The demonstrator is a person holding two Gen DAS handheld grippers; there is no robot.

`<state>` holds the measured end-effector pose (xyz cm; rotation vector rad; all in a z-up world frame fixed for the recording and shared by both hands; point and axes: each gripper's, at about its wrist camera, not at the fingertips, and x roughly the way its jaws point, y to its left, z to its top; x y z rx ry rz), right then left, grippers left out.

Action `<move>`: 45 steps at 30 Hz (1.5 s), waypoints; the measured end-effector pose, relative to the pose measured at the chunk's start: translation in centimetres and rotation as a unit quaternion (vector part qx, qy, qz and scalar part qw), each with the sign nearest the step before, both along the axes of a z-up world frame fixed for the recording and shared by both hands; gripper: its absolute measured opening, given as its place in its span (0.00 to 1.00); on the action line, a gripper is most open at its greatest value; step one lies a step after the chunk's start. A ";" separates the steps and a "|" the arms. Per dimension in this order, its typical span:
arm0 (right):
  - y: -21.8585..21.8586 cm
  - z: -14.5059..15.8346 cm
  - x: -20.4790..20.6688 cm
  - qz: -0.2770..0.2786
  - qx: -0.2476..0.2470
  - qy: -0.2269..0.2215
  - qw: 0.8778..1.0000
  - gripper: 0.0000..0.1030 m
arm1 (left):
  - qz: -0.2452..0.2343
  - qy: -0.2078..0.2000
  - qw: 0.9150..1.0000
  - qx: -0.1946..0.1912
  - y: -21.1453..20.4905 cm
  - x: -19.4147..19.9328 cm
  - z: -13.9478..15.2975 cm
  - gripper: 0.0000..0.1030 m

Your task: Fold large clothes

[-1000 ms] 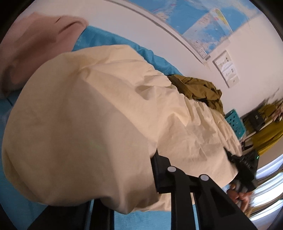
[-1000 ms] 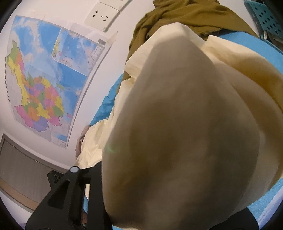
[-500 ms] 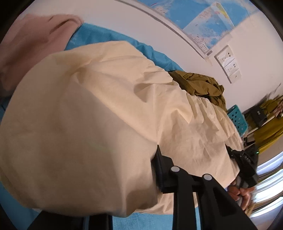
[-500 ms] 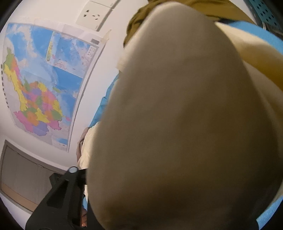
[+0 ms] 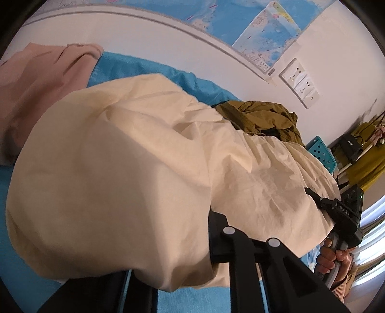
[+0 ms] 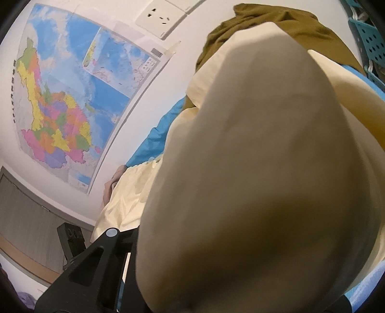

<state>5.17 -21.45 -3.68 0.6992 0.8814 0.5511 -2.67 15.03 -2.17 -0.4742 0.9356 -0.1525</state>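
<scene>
With the cream garment (image 5: 134, 168) draped over and pinched by the left gripper (image 5: 211, 243) and bunched ahead of the right gripper (image 6: 134, 255), whose grip cannot be told, the hem could be dropped if either hold is loosened

Large garment (image 5: 134, 168) spread on the bed (image 5: 149, 72), draped over both grippers. Second garment (image 5: 36, 79) to its left on the bed; crumpled garment (image 5: 259, 118) behind it against the wall, basket (image 5: 322, 154) to the right of that. Wall map (image 6: 62, 96) above the bed, socket plate (image 6: 161, 16) beside the map.
</scene>
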 end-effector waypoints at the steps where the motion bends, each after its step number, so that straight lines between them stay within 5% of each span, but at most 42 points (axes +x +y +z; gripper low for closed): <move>1: 0.1 0.3 0.0 0.002 -0.003 -0.003 1.000 0.17 | -0.002 -0.004 1.000 0.001 0.1 0.0 0.2 0.12; 13: 1.5 3.3 -0.1 0.024 -0.008 -0.050 0.998 0.15 | -0.025 -0.036 0.999 0.016 0.6 -0.1 3.2 0.10; 27: 5.8 11.1 1.9 0.065 0.005 -0.147 0.987 0.14 | -0.032 -0.117 0.992 0.045 3.8 2.3 12.7 0.09; 38: 14.7 17.6 4.7 0.142 0.050 -0.233 0.961 0.14 | 0.069 -0.206 0.971 0.096 13.8 0.0 22.5 0.09; 45: 25.5 18.4 7.5 0.212 0.070 -0.246 0.943 0.14 | 0.158 -0.215 0.956 0.126 23.1 -1.6 24.3 0.09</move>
